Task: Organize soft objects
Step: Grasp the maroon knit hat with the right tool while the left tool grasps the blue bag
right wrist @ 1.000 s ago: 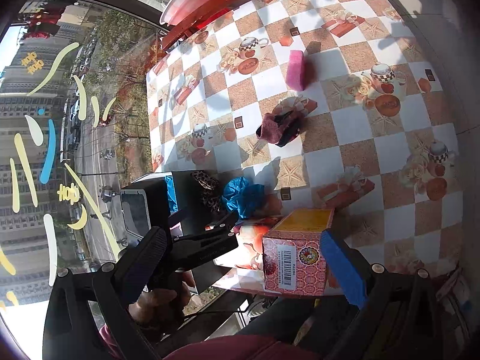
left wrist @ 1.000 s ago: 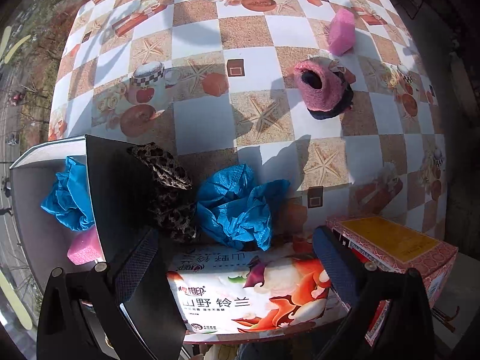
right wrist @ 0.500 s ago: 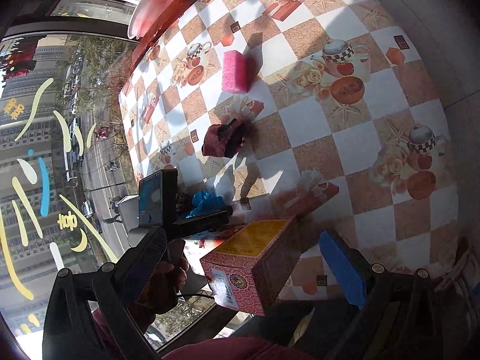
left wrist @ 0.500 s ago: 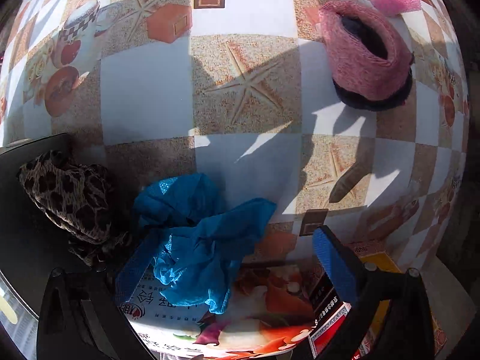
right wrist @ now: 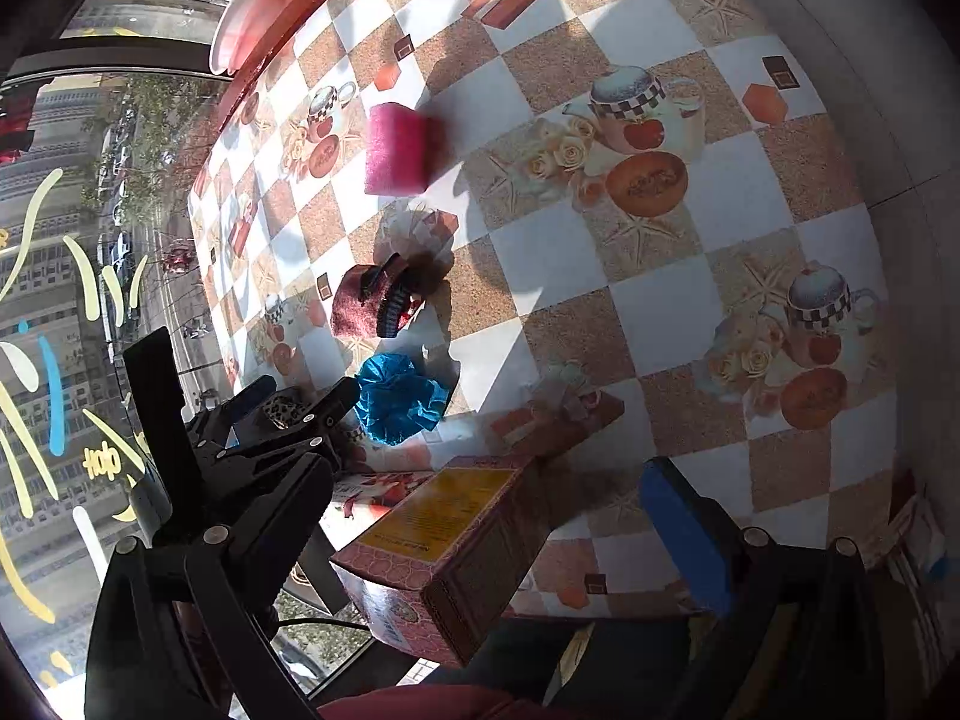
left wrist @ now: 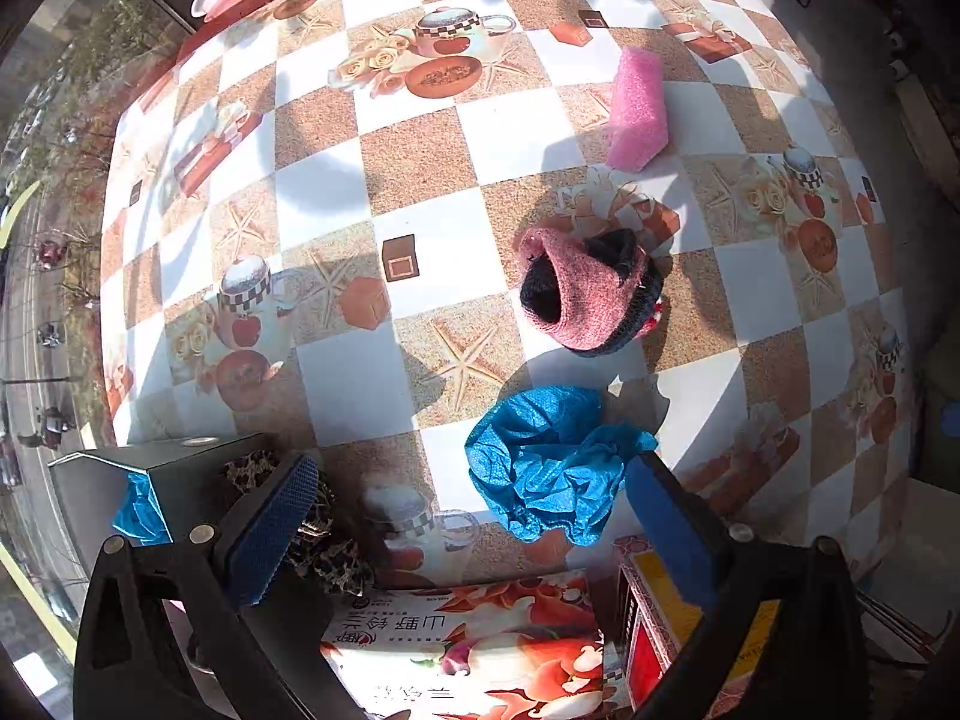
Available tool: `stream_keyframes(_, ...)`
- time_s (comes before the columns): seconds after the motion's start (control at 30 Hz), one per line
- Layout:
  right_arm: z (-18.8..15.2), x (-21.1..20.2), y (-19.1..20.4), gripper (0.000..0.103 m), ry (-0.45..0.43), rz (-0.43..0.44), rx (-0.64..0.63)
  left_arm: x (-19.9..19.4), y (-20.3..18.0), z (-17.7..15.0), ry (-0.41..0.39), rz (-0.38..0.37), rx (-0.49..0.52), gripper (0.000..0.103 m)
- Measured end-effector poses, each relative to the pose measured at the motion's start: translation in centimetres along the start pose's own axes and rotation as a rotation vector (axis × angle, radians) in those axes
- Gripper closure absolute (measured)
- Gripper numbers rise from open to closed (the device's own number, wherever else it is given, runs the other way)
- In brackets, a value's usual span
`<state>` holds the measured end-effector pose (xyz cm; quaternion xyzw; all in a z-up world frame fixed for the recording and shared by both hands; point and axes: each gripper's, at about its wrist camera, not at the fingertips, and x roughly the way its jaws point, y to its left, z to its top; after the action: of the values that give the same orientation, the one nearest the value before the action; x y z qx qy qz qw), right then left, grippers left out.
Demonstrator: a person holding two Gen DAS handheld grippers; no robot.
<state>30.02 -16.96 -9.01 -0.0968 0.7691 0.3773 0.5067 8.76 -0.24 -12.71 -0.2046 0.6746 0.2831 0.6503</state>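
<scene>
The left gripper (left wrist: 468,516) is spread wide and empty, and the right gripper (right wrist: 480,516) is too. The blue crumpled cloth (left wrist: 549,471) lies on the table (left wrist: 420,150) just beside the left gripper's right finger. A closing off-centre may catch only a thin fold, so the cloth could slip out.

chinese print "山野 铃兰" on the floral tissue pack (left wrist: 480,648).

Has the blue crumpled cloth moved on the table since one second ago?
Yes. The blue crumpled cloth earlier lay against the tissue pack; now it lies farther out on the table, nearer the pink knitted hat, with bare tablecloth before the pack.
</scene>
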Motion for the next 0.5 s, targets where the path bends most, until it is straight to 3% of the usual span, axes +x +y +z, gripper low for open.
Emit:
stream_keyframes(0.17, 2.4, 6.4, 5.2, 0.0, 0.144, -0.086, -0.235, 2.1, 2.5, -3.4, 0.063, 0.12, -0.04, 0.0)
stream_keyframes(0.33, 3.2, 12.3, 9.5, 0.0, 0.219, -0.145, -0.405, 3.4, 3.4, -4.2, 0.096, 0.14, -0.067, 0.0)
stream_keyframes(0.43, 3.2, 13.0, 11.1, 0.0, 0.13, -0.278, -0.483, 2.4, 3.7, -4.6, 0.075, 0.124, -0.091, 0.0)
stream_keyframes(0.5, 3.6, 11.8, 10.9, 0.0, 0.069, -0.223, -0.448, 1.6, 3.9, -4.6, 0.053, 0.082, -0.112, 0.0)
